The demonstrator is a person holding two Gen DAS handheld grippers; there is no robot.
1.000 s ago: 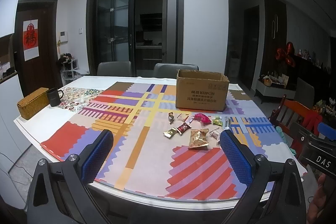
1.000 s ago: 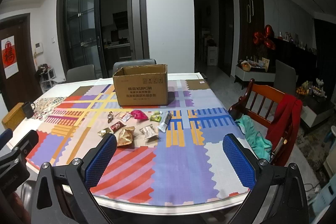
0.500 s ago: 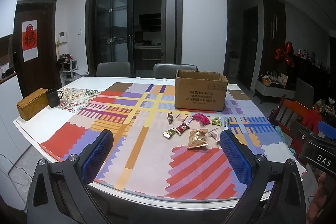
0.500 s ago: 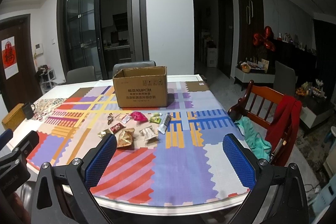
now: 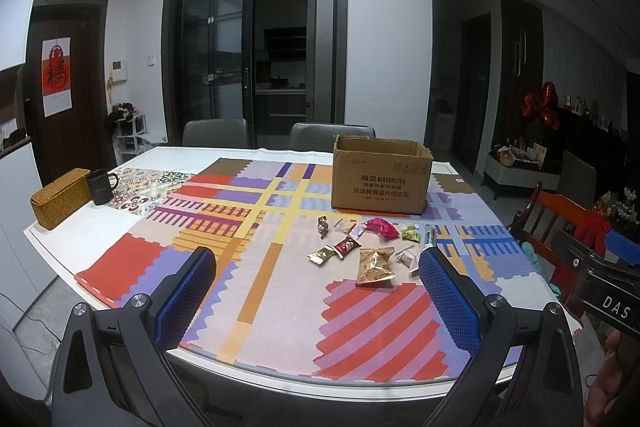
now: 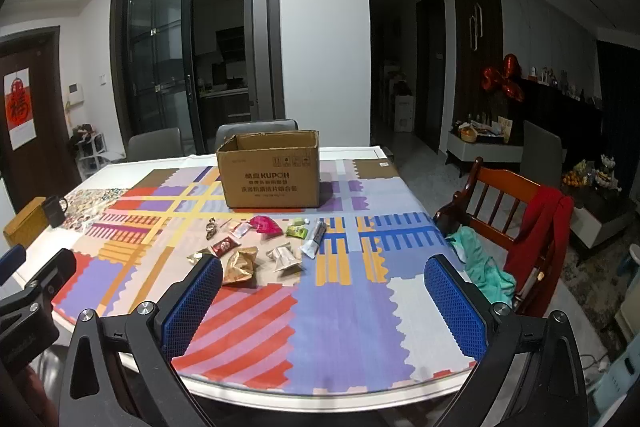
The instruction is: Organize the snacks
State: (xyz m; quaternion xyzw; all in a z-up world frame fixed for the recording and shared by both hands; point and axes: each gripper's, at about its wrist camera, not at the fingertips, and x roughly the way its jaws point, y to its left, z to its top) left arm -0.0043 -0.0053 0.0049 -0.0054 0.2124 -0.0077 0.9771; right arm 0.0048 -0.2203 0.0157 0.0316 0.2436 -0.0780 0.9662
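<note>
In the left wrist view, a woven yellow box [image 5: 60, 203] sits at the left edge of the frame on the white table [image 5: 80, 227], with a black mug [image 5: 100, 186] just beside it. A patterned tablecloth [image 5: 260, 267] in red, purple and yellow blocks covers most of the table. Low in the frame the left gripper [image 5: 316, 291] hangs above the near table edge with its blue-padded fingers [image 5: 186, 291] spread wide and nothing between them. Right of centre lies the cluster of snacks: a gold-wrapped candy [image 5: 321, 255], a dark red packet [image 5: 346, 247], a crinkled gold bag [image 5: 375, 266], a pink packet [image 5: 380, 227] and a green packet [image 5: 410, 233]. Behind them stands an open cardboard box [image 5: 382, 179], upright, well apart from the near edge. At the lower right, part of the other tool and a hand [image 5: 612, 379] show.

In the right wrist view, the snacks lie centre-left before the box [image 6: 270, 173], with a white tube [image 6: 314, 241] at the cluster's right. The right gripper [image 6: 324, 297] is likewise spread wide and empty. A wooden chair [image 6: 500, 203] draped with red cloth [image 6: 540, 239] stands at the right.
</note>
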